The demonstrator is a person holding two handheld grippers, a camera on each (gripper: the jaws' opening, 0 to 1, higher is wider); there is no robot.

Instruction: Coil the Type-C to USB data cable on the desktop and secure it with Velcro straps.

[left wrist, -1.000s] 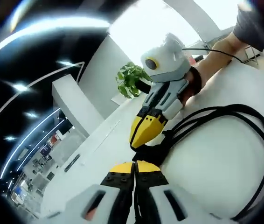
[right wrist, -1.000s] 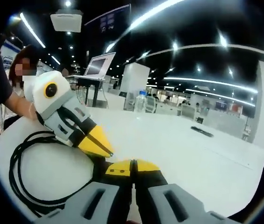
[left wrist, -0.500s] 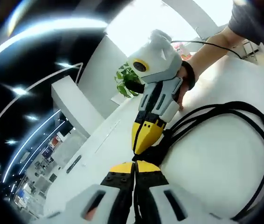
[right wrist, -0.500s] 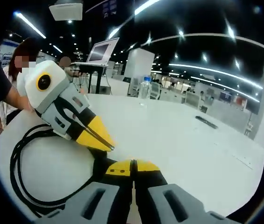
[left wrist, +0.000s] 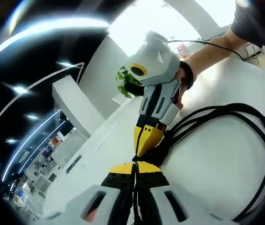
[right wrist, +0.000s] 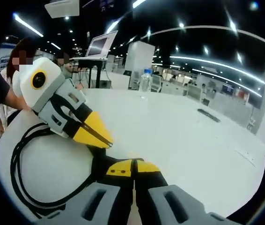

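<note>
Left gripper view: my left claw (left wrist: 135, 168) rises at the bottom, jaws pressed together on the gathered strands of the black cable (left wrist: 226, 112).
Cable here: its loops spread over the white desktop (left wrist: 207, 164), away from my tips toward the right.
Right claw (left wrist: 144, 145): comes down onto the same bundle, yellow tips just beside mine; I can't tell how its jaws stand.

Right gripper view: my right claw (right wrist: 133, 165), jaws together on the cable (right wrist: 18, 159) bundle.
Cable here: coil lies left of my tips on the desktop (right wrist: 179, 136).
Left claw (right wrist: 105, 139): tips closed, touching the bundle beside mine.
</note>
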